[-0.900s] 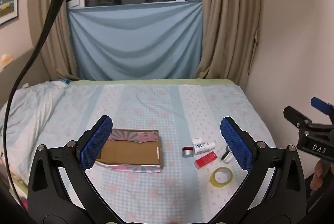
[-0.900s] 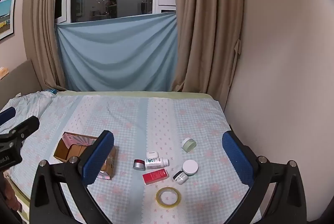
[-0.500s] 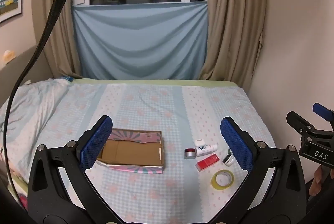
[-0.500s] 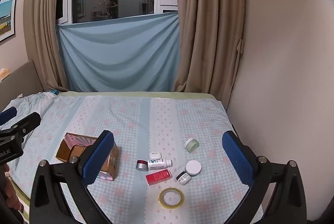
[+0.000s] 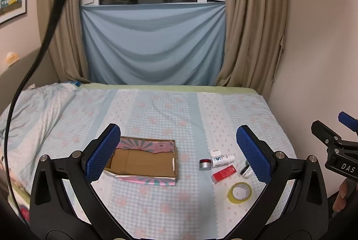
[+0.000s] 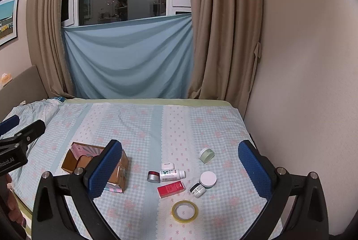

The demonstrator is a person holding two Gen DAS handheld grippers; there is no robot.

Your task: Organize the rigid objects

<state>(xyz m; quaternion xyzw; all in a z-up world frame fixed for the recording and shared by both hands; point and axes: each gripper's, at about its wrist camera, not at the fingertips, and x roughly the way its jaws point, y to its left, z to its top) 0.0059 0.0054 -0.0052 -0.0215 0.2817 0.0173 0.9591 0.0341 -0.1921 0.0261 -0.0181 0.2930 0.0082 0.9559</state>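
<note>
I have drawn both claws back and tipped them slightly upward over the last second. Through my left claw (image 5: 177, 154) the cardboard box (image 5: 143, 158) and the cluster by the bed's right edge now sit lower in view, and more window shows above the blue cloth. My right claw (image 5: 335, 146) has slid lower at that view's right side. Through my right claw (image 6: 182, 167) the tape roll (image 6: 184, 211) and red box (image 6: 171, 188) have likewise dropped toward the near edge of the bed (image 6: 143, 123).
</note>
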